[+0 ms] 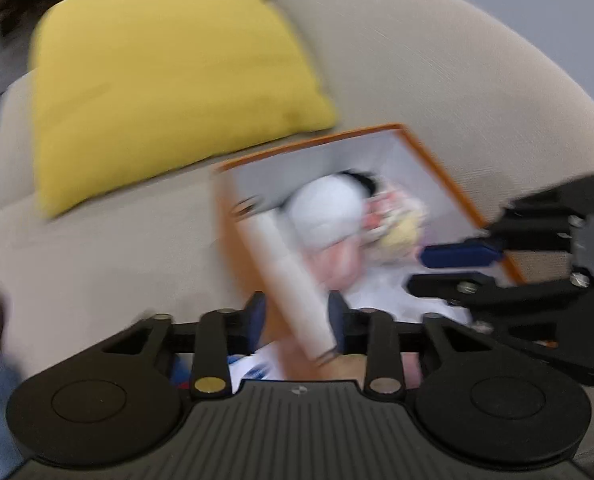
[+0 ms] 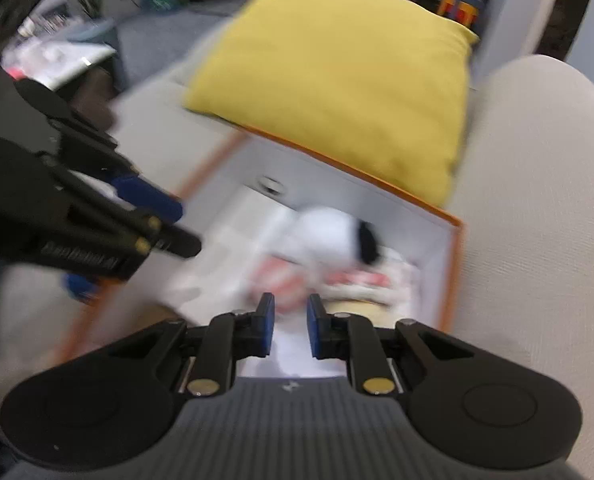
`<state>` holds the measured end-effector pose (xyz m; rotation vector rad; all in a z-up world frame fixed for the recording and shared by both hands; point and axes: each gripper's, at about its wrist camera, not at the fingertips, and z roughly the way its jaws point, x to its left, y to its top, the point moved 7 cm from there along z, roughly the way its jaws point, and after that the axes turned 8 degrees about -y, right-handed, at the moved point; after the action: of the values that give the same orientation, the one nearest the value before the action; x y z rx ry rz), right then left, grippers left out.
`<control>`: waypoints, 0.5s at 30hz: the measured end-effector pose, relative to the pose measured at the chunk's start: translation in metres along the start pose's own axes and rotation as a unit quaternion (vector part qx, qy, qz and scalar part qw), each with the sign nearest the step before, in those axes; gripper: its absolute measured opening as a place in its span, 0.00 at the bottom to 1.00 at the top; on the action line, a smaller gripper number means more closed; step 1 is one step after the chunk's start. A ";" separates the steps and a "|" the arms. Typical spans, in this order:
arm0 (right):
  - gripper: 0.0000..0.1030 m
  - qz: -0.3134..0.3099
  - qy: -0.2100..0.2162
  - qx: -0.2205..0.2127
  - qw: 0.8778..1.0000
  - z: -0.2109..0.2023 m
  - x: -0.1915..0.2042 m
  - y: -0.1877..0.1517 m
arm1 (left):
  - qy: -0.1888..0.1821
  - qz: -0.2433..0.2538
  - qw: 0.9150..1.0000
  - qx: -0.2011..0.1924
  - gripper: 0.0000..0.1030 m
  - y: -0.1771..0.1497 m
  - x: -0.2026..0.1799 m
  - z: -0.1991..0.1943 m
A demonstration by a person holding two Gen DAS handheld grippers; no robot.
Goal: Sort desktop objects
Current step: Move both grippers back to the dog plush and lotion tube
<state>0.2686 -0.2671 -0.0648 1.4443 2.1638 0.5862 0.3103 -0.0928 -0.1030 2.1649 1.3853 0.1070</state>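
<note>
Orange-edged cardboard box (image 1: 425, 148) with pale inner walls sits on a beige fabric sofa (image 1: 437, 64), straight ahead of both hand-held grippers. Behind the box, a yellow square cushion (image 1: 165, 80) leans on the sofa.

Left hand-held gripper (image 1: 297, 312) has its 2 blue-padded fingers on either side of a pale cardboard tube (image 1: 285, 280). The tube slants from the gripper up and left, over the box's near left wall. Blur hides whether the pads press on it, so I cannot tell if it is pinched. No earlier view is given to compare.

Right hand-held gripper (image 2: 290, 324) points down into the box with its blue pads drawn close together, a narrow gap between them and nothing in it. In its view the left hand-held gripper reaches in from the left, over the box's left edge.

Inside the box, ahead of both grippers, lies a white plush toy with a black patch (image 2: 329, 236). Just nearer than the toy sit red-and-white printed packets (image 2: 357, 280), too blurred to identify.
</note>
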 end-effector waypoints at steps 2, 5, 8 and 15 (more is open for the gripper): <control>0.18 -0.007 0.017 -0.008 1.000 -0.010 0.021 0.005 | 0.038 -0.003 0.999 -0.022 0.48 -0.013 0.018 -0.019; 0.18 -0.021 0.036 -0.029 0.999 -0.020 0.051 0.015 | 0.049 -0.023 0.998 -0.024 0.49 -0.038 0.040 -0.037; 0.18 -0.037 0.060 -0.024 0.997 -0.024 0.080 0.020 | 0.052 -0.007 0.998 -0.021 0.49 -0.059 0.050 -0.040; 0.27 -0.086 0.079 0.022 0.993 0.008 0.145 0.010 | 0.042 0.003 0.999 0.002 0.49 -0.097 0.071 -0.030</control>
<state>0.2317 -0.1277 -0.0864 1.2540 2.4086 0.6125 0.2541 0.0103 -0.1419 2.1917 1.4261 0.2001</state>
